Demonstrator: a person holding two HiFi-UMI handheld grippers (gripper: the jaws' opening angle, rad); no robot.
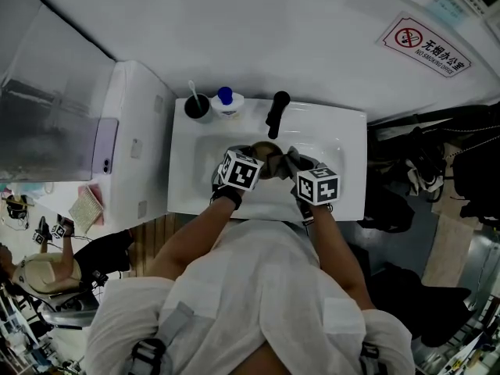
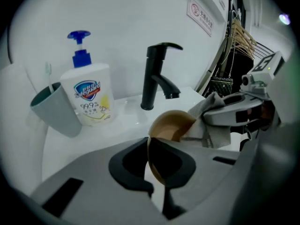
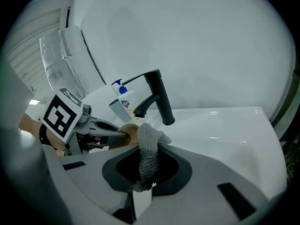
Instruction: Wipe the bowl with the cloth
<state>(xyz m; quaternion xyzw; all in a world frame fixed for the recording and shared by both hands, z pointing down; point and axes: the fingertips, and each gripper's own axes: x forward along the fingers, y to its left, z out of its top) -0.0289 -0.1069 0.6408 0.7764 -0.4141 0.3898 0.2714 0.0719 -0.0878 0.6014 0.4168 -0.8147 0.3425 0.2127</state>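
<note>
Over the sink (image 1: pixel 348 131): both grippers are working close together above the white basin, with their marker cubes facing up toward the head view.
Left gripper (image 2: pixel 149 149): it's clamping down on the bowl's rim, jaws closed edge-on with the bowl wall running straight between the pads.
Bowl (image 2: pixel 171 125): brown, tipped up on edge, with its opening turning toward the right gripper. It's sitting over the basin just in front of the faucet (can't tell whether it's touching the basin floor).
Right gripper (image 3: pixel 143 172): it's gripping the cloth, jaws closed on a strip running up between them.
Cloth (image 3: pixel 149 149): grey and knitted. Its free end is bunching up against the bowl, touching the side away from the left gripper.
Faucet (image 2: pixel 152 78): black, standing at the back of the sink, its spout reaching out toward the bowl.
Back rim: a soap bottle (image 2: pixel 89 97) with a blue pump is standing left of the faucet. A grey-green cup (image 2: pixel 56 109) is leaning just beside it, holding a toothbrush (image 2: pixel 48 74).
</note>
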